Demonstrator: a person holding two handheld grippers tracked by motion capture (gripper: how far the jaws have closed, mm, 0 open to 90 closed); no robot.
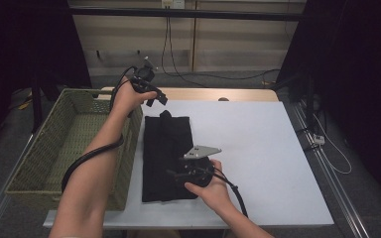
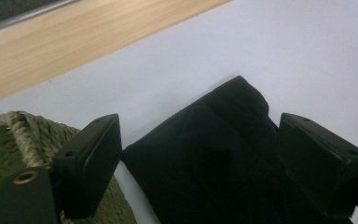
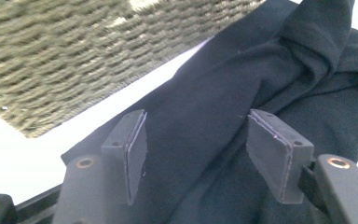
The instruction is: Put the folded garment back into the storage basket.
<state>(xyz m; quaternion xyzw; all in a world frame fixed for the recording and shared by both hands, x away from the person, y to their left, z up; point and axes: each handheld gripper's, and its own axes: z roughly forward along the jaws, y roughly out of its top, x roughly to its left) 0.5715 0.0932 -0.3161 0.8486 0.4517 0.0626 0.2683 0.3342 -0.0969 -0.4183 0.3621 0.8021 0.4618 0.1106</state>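
Left fingers: wide apart, empty, above the folded black cloth's far end.
Right fingers: half open, empty, over the cloth.
Risk: a shallow pinch may lift one layer and unfold the cloth.

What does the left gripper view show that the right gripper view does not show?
Left gripper view alone: the wooden strip beyond the white board, and the cloth's bunched far end lying on that board, with the left gripper's jaws open.
Right gripper view alone: the basket's outer wall seen close, and the right gripper's jaws open over the cloth's folds.
Both: the black cloth, the green woven basket, and the white board.
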